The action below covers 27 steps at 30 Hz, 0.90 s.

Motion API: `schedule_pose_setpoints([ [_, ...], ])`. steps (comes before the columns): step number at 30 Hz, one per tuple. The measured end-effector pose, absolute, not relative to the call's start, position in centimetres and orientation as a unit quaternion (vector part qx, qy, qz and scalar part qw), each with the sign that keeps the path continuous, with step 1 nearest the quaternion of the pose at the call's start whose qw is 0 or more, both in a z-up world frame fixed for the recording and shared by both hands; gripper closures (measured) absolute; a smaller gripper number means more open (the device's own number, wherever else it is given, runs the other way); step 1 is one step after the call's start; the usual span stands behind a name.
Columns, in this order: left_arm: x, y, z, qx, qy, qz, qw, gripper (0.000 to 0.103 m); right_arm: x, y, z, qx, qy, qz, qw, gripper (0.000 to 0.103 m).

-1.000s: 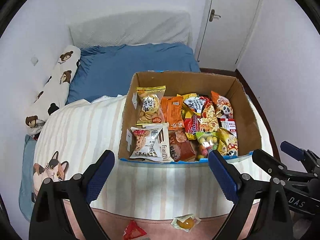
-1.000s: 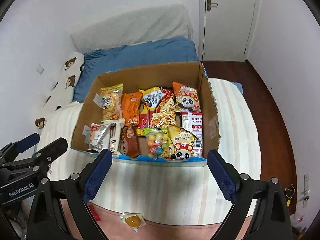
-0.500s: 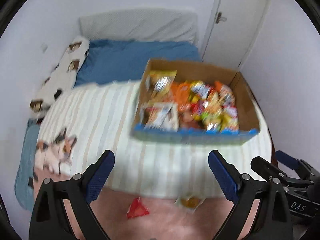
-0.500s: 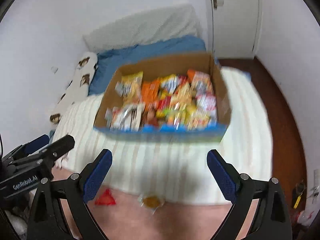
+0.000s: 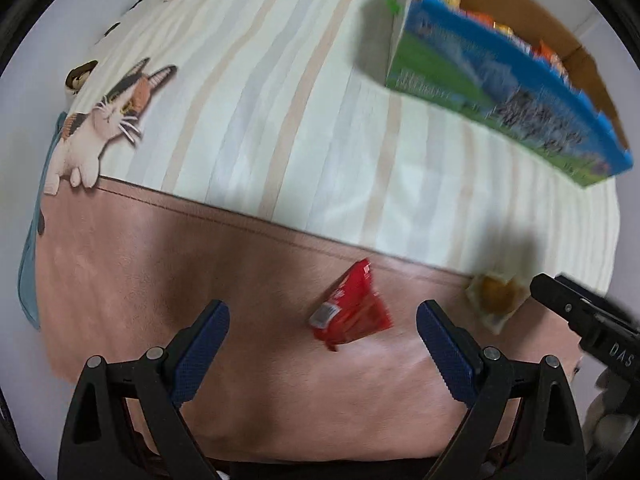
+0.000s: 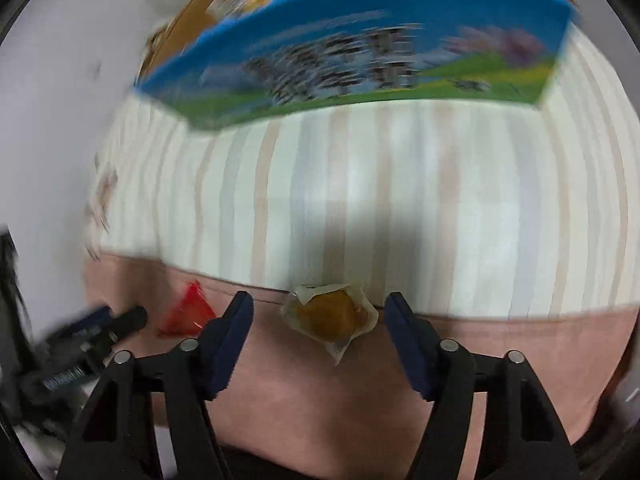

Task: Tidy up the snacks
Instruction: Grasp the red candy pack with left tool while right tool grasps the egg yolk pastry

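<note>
Between the blue pads, low centre of the right wrist frame: wrapped yellow cake (image 6: pixel 329 317), lying on the pink band of the bed cover (image 6: pixel 400 400) at the seam with the stripes.
Cake long axis: wrapper runs diagonally, upper left to lower right, its tail pointing down toward the right claw (image 6: pixel 319 334).
Right claw state: released, jaws spread wide, one on each side of the cake, neither touching it.
Red triangular packet (image 5: pixel 352 312): lower centre of the left wrist frame, on the pink band, just ahead of the left claw (image 5: pixel 322 334) and slightly right of its midline.
Left claw state: released, jaws wide apart, holding nothing.
Nearer claw, my judgement: right for the cake, left for the packet.
Snack box (image 6: pixel 360 40): top of both frames, well apart, blurred.
</note>
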State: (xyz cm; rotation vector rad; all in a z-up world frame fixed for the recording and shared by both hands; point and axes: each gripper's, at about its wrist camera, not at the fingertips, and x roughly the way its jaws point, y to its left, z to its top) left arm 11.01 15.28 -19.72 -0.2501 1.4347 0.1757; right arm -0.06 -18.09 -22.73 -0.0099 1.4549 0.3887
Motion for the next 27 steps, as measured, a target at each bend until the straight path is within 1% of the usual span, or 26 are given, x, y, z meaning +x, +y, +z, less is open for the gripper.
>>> schedule_pose_setpoints([
  [5,10.6,14.2,-22.3,-0.095,0.682,0.049,0.723,0.007,-0.6,-14.8,-25.3,-0.119,0.671,0.201,0.704,0.033],
  [9,10.9,13.1,-23.9,-0.093,0.693,0.033,0.714,0.007,-0.4,-13.9,-28.2,-0.135,0.696,0.2,0.676,0.033],
  [10,11.0,13.0,-24.2,-0.093,0.694,0.031,0.713,0.007,-0.3,-14.0,-28.7,-0.133,0.696,0.192,0.679,0.037],
  [11,11.1,12.7,-24.5,-0.092,0.695,0.028,0.713,0.007,-0.1,-14.3,-28.9,-0.12,0.696,0.182,0.684,0.041],
  [13,11.0,12.6,-24.9,-0.093,0.695,0.029,0.712,0.007,0.5,-15.7,-28.8,-0.055,0.706,0.165,0.687,0.047],
  [15,10.9,12.5,-25.0,-0.096,0.695,0.028,0.712,0.007,0.9,-17.3,-28.8,0.014,0.715,0.147,0.683,0.049],
  [18,11.1,12.9,-25.2,-0.102,0.696,0.03,0.71,0.007,0.8,-19.4,-29.5,0.128,0.736,0.137,0.65,0.049],
  [20,11.3,13.5,-25.9,-0.109,0.697,0.03,0.708,0.007,0.5,-19.8,-29.8,0.152,0.746,0.14,0.633,0.046],
  [24,11.5,13.9,-27.0,-0.112,0.704,0.027,0.701,0.007,0.8,-18.8,-28.6,0.095,0.73,0.142,0.662,0.033],
  [26,11.7,13.7,-27.5,-0.111,0.705,0.023,0.7,0.007,0.8,-18.1,-28.7,0.066,0.729,0.143,0.667,0.032],
  [27,11.7,13.7,-27.7,-0.11,0.705,0.022,0.7,0.009,0.8,-17.9,-28.9,0.052,0.727,0.139,0.67,0.032],
])
